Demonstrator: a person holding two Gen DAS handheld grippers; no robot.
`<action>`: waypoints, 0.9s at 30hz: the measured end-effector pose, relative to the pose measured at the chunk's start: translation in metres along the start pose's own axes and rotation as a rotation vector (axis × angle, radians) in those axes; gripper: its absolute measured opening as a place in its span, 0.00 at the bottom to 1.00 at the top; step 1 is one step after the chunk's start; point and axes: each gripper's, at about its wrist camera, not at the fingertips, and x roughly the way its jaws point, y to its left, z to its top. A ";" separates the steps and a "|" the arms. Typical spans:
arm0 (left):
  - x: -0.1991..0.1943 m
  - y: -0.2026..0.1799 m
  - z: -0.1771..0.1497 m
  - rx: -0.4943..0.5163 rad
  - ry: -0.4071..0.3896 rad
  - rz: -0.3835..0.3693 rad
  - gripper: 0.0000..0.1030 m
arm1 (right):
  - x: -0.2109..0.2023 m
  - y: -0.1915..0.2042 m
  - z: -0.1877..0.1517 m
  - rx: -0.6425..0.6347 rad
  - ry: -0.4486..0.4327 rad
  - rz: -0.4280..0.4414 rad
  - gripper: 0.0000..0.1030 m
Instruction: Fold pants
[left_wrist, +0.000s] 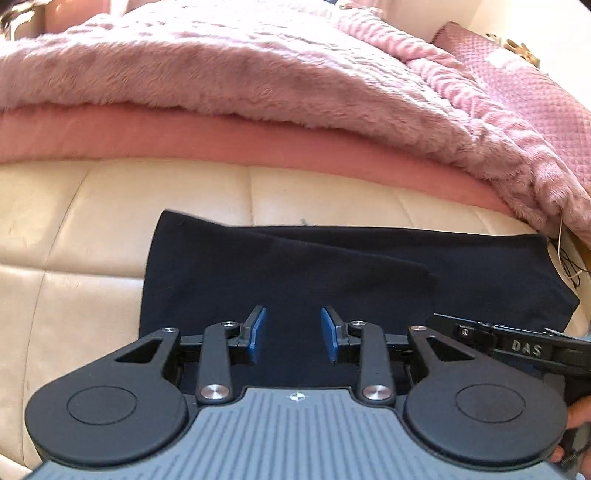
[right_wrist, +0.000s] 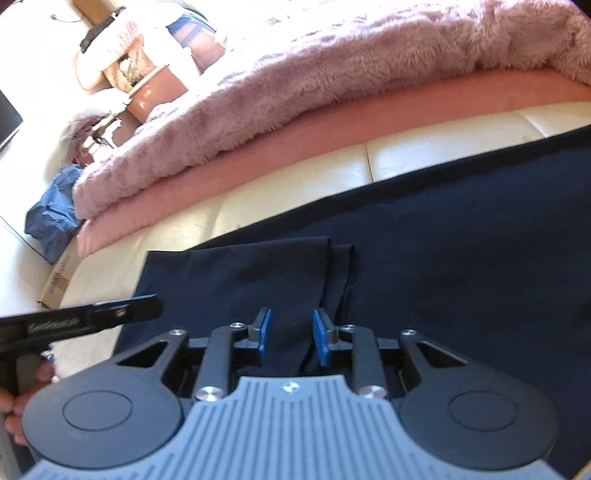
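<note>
Dark navy pants (left_wrist: 332, 273) lie flat on a cream leather surface (left_wrist: 92, 229), with one layer folded over another. My left gripper (left_wrist: 293, 332) is open, its blue pads just above the near edge of the pants. My right gripper (right_wrist: 291, 334) is open over the pants (right_wrist: 443, 240), its pads either side of a folded edge of cloth. The right gripper's body shows at the right of the left wrist view (left_wrist: 517, 347). The left gripper's body shows at the left of the right wrist view (right_wrist: 92, 314).
A fluffy pink blanket (left_wrist: 258, 74) over a pink sheet (left_wrist: 221, 136) lies beyond the pants. A quilted pink cushion (left_wrist: 535, 88) is at far right. In the right wrist view, blue cloth (right_wrist: 55, 218), a cardboard box (right_wrist: 55, 284) and clutter sit at far left.
</note>
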 end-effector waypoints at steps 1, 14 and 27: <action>0.000 0.004 -0.001 -0.008 0.002 -0.002 0.35 | 0.006 -0.002 0.001 0.009 0.006 -0.009 0.19; -0.005 0.003 -0.002 0.008 -0.030 -0.009 0.35 | 0.000 0.006 0.005 0.026 -0.041 0.006 0.00; 0.026 -0.016 -0.010 0.103 0.039 0.005 0.35 | -0.002 -0.010 0.001 0.066 0.004 -0.072 0.04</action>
